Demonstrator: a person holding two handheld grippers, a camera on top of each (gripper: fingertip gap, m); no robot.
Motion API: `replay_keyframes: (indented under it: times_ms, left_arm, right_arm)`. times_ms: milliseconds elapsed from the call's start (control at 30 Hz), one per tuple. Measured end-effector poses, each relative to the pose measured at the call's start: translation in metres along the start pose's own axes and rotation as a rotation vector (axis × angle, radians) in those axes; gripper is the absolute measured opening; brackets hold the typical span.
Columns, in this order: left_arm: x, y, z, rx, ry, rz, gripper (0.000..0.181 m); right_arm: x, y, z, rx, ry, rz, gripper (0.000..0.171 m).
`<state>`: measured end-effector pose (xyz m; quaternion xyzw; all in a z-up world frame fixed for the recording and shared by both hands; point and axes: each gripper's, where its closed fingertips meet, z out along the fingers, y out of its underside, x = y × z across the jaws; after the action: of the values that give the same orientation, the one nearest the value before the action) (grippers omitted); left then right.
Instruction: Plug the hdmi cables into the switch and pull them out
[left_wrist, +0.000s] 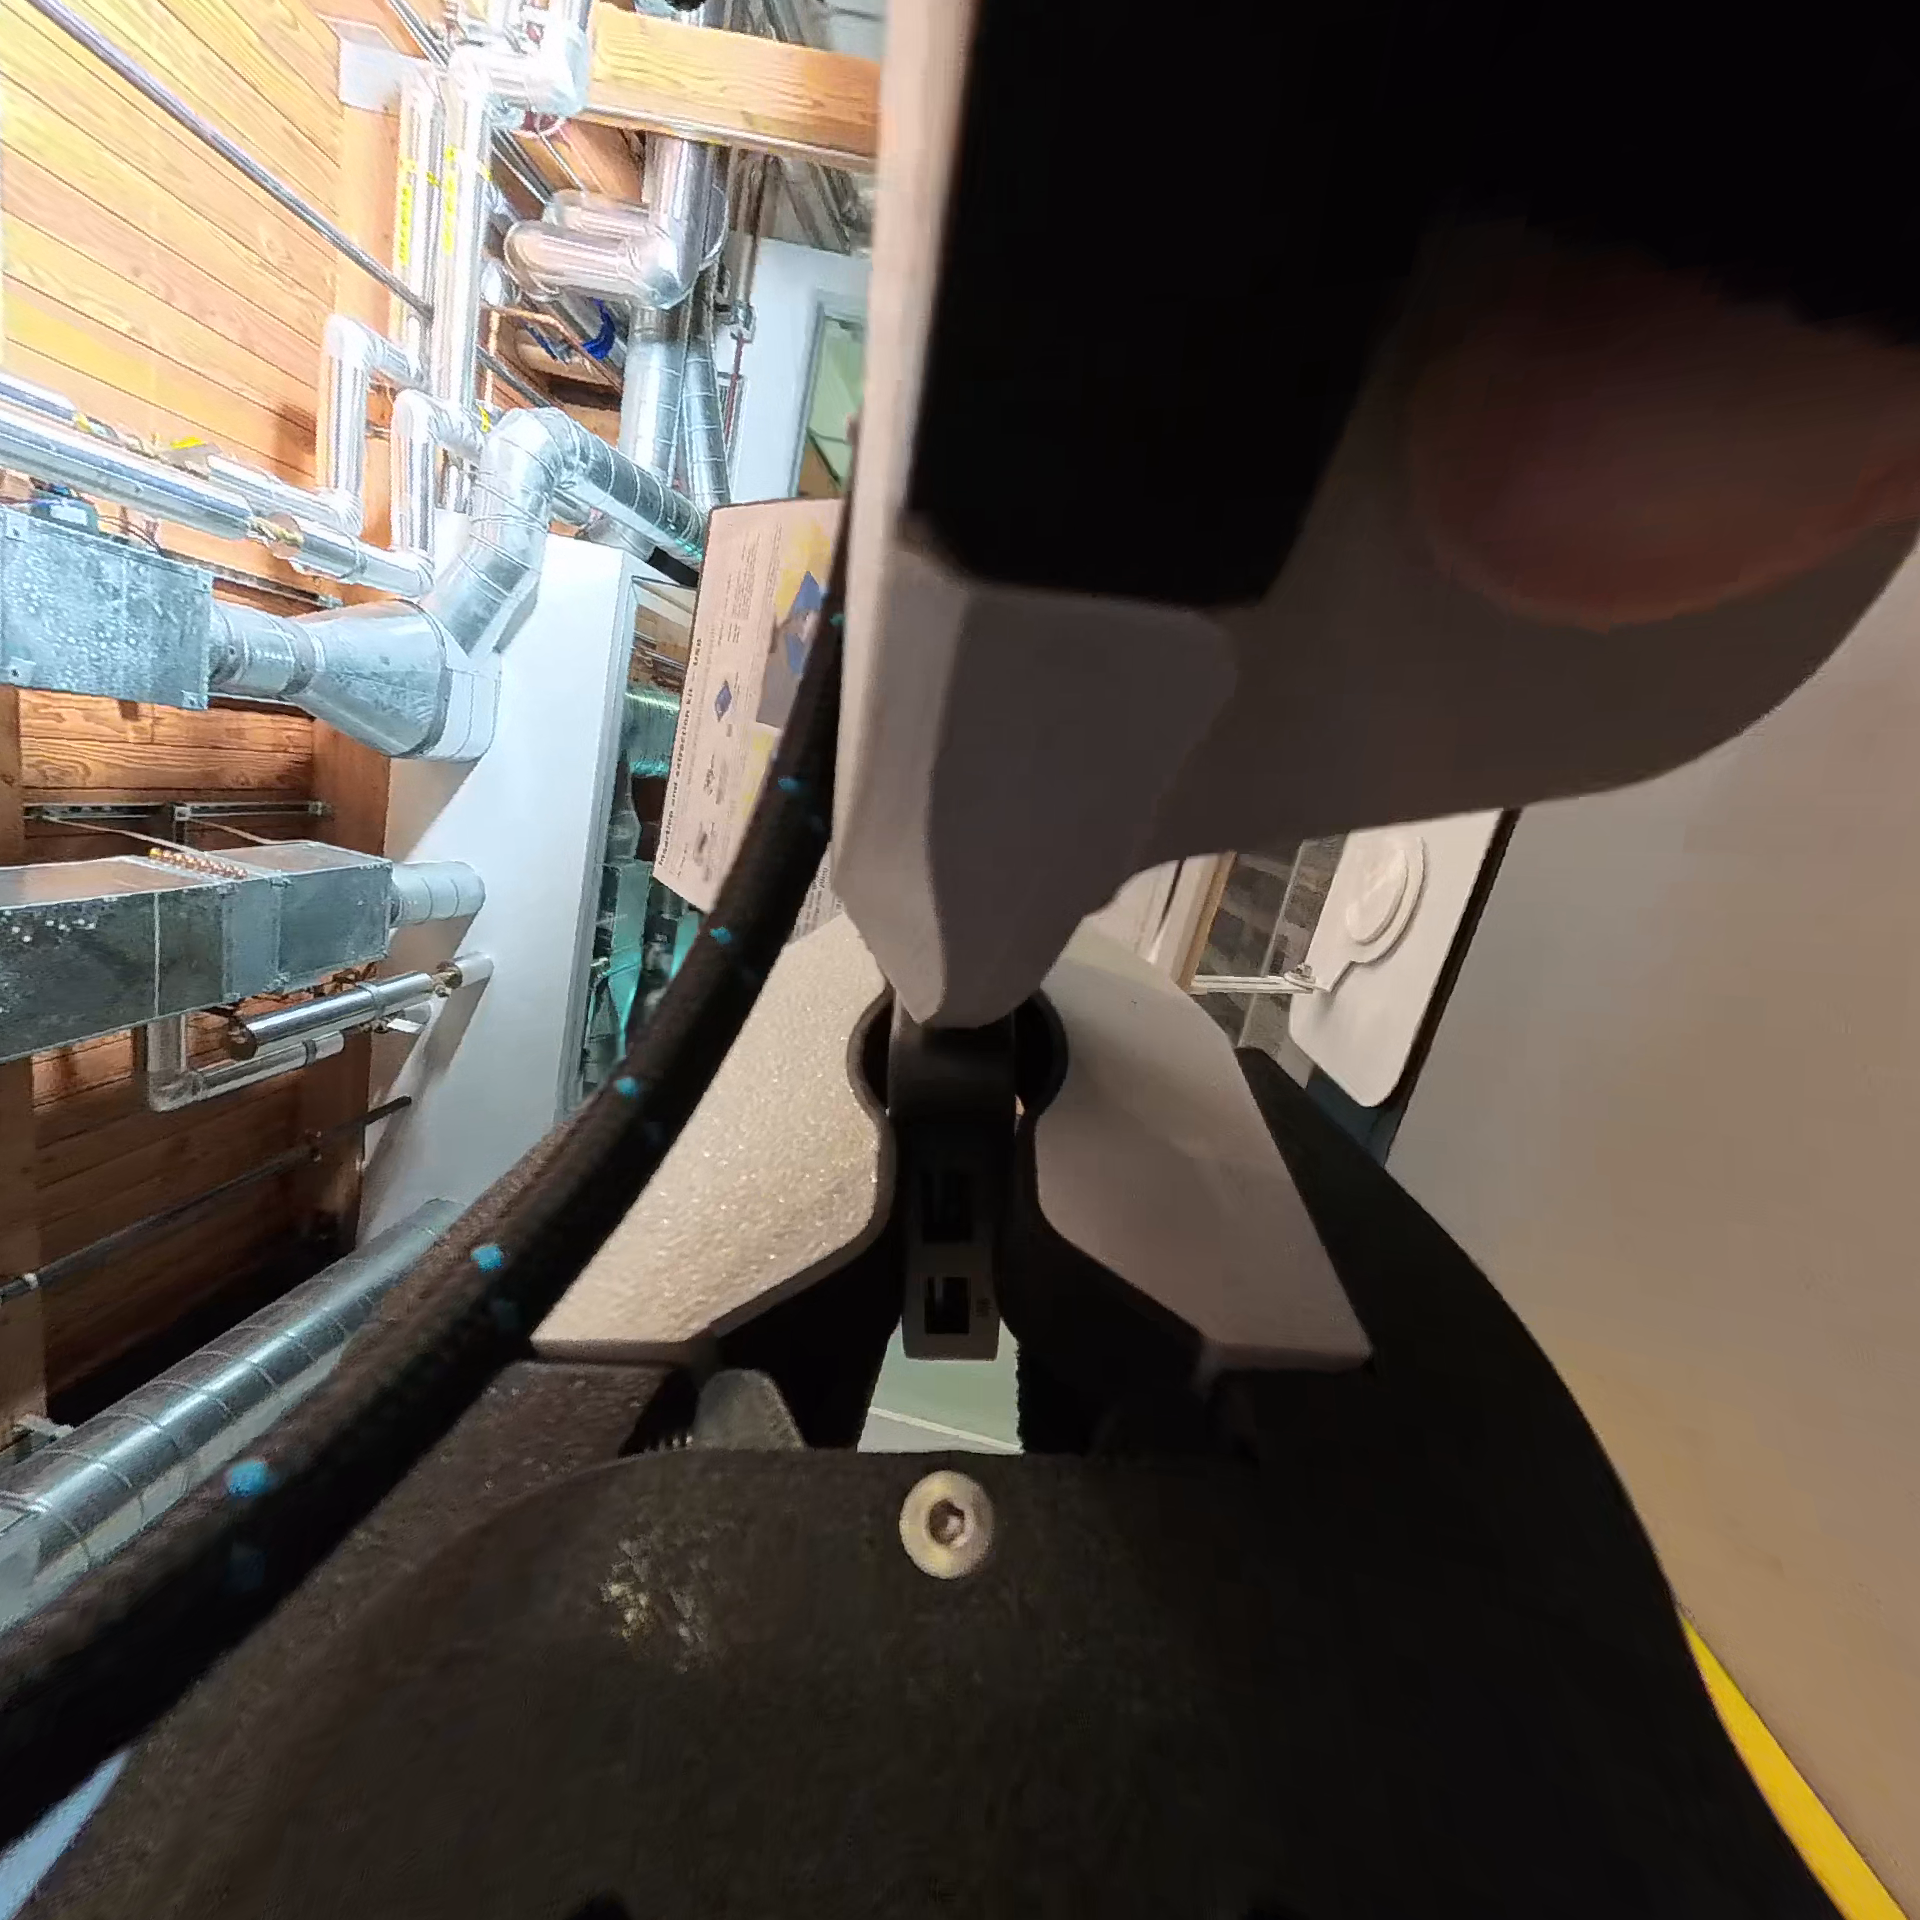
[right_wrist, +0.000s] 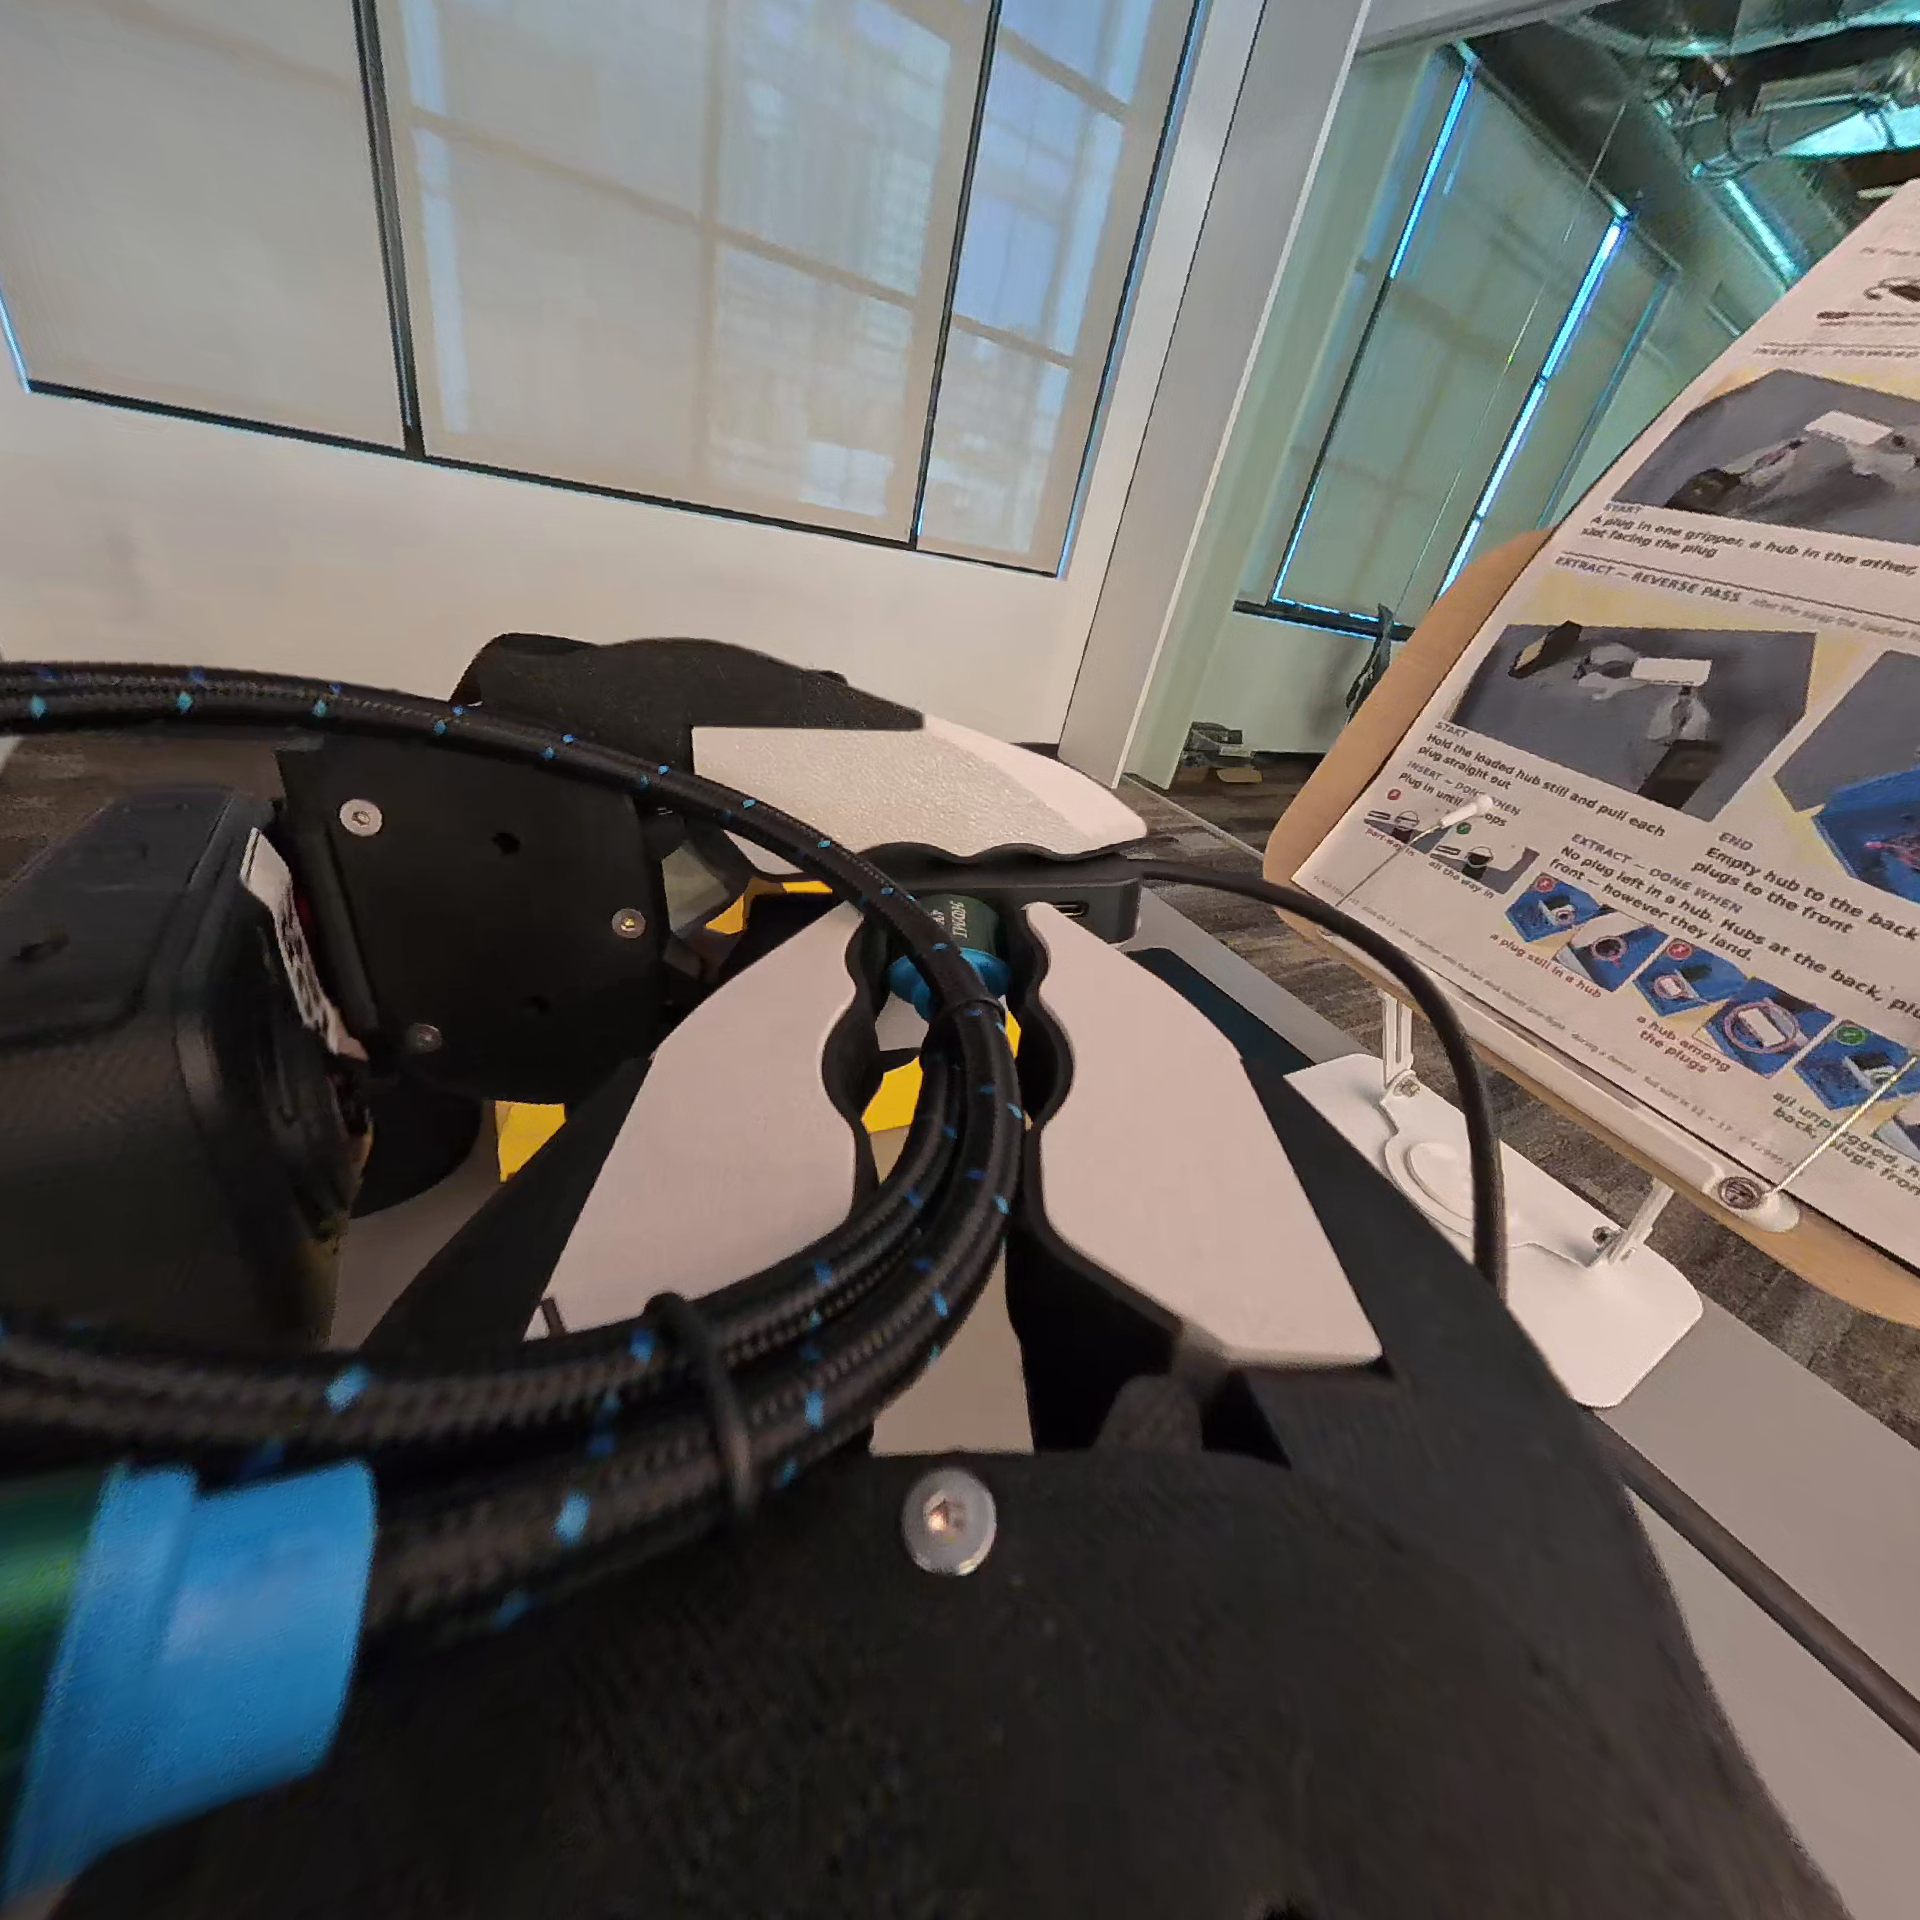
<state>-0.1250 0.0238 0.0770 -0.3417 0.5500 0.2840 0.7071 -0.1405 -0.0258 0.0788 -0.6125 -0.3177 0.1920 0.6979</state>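
- The left gripper (left_wrist: 951, 1049) is clenched on the edge of the dark switch (left_wrist: 948, 1195), holding it up off the table.
- The right gripper (right_wrist: 940, 966) grasps a green-bodied HDMI plug (right_wrist: 951, 925) with a blue collar, its nose touching the switch (right_wrist: 1081, 899) face.
- The braided black-and-blue cable (right_wrist: 623, 1382) coils over the right gripper, bound by a tie.
- An instruction sheet (right_wrist: 1683, 831) stands on a stand at right.
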Motion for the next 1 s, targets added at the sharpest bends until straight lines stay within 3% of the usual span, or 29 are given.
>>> replay_keyframes:
  times_ms: [67,133,200,500,600,700,800,1000]
  left_arm:
    - [-0.002,0.002,0.000,-0.013,-0.010,0.002,0.016]
    - [-0.008,0.044,0.008,-0.177,-0.006,0.015,0.016]
    - [-0.023,0.067,0.008,-0.172,-0.014,-0.032,0.016]
    - [-0.048,0.050,-0.007,-0.099,-0.041,-0.074,0.016]
    - [-0.048,0.052,-0.008,-0.114,-0.018,-0.066,0.016]
    - [-0.044,0.050,-0.008,-0.102,0.017,-0.067,0.016]
    - [-0.042,0.048,-0.008,-0.104,0.034,-0.057,0.016]
    - [-0.036,0.049,-0.007,-0.116,0.096,-0.085,0.016]
  right_arm:
    - [0.000,-0.002,-0.001,-0.006,-0.041,0.032,0.023]
    - [0.018,-0.021,-0.017,0.080,-0.009,0.099,0.023]
    - [0.035,-0.038,-0.034,0.103,-0.006,0.133,0.023]
    - [0.040,-0.028,-0.037,-0.028,-0.108,0.104,0.023]
    - [0.047,-0.001,-0.047,-0.256,-0.188,0.072,0.023]
    - [0.070,0.048,-0.099,-0.613,-0.244,0.088,0.023]
    - [0.123,0.088,-0.171,-0.852,-0.079,0.113,0.024]
    - [0.159,0.162,-0.282,-1.209,0.103,0.417,0.024]
